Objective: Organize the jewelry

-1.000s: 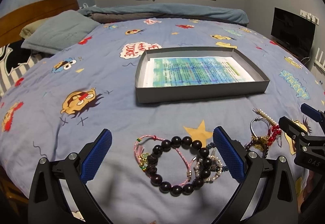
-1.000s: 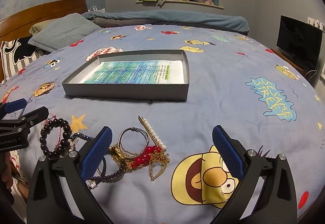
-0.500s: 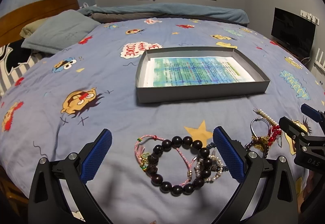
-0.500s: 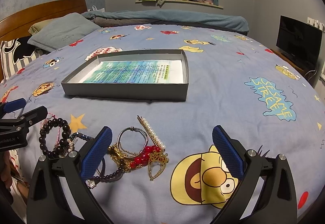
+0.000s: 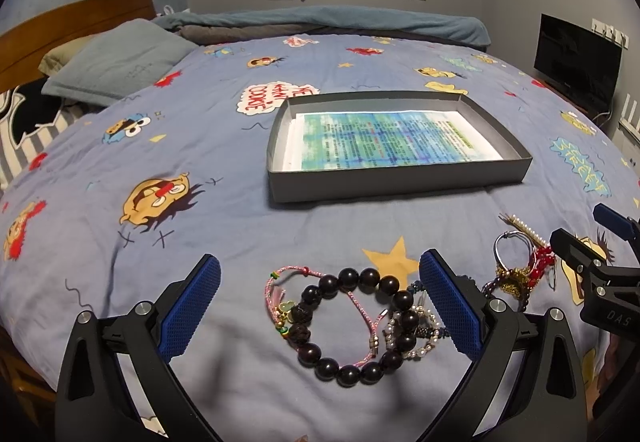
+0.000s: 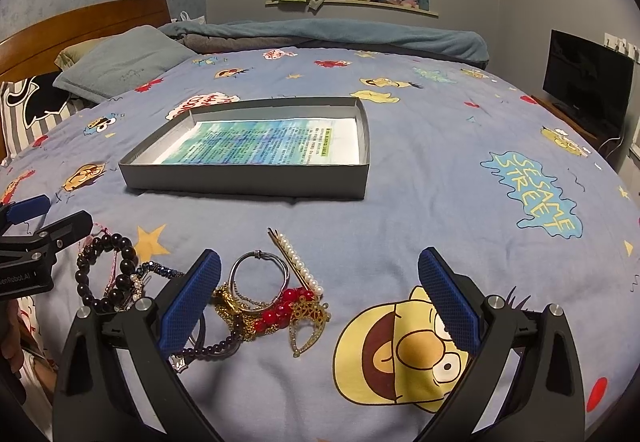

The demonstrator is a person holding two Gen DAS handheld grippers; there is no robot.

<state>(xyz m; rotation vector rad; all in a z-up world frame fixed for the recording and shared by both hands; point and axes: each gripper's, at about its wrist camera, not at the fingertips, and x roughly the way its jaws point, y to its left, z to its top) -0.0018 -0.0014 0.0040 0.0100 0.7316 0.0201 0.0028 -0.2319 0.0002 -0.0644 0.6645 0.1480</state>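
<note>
Left gripper (image 5: 320, 306) gapes wide, empty, over the dark round-bead bracelet (image 5: 352, 326) at lower centre; tangled pink cord bracelet (image 5: 320, 282) could snag and drag along, missing the grey cardboard tray (image 5: 400, 181).

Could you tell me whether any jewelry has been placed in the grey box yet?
No jewelry in it yet: the grey box holds only a printed sheet, and the dark bead bracelet lies on the bedspread.

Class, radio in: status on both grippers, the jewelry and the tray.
Left gripper open over dark bead bracelet. Right gripper open, empty, beside gold-and-red pile. Grey tray holds only printed paper. Path unobstructed.
</note>
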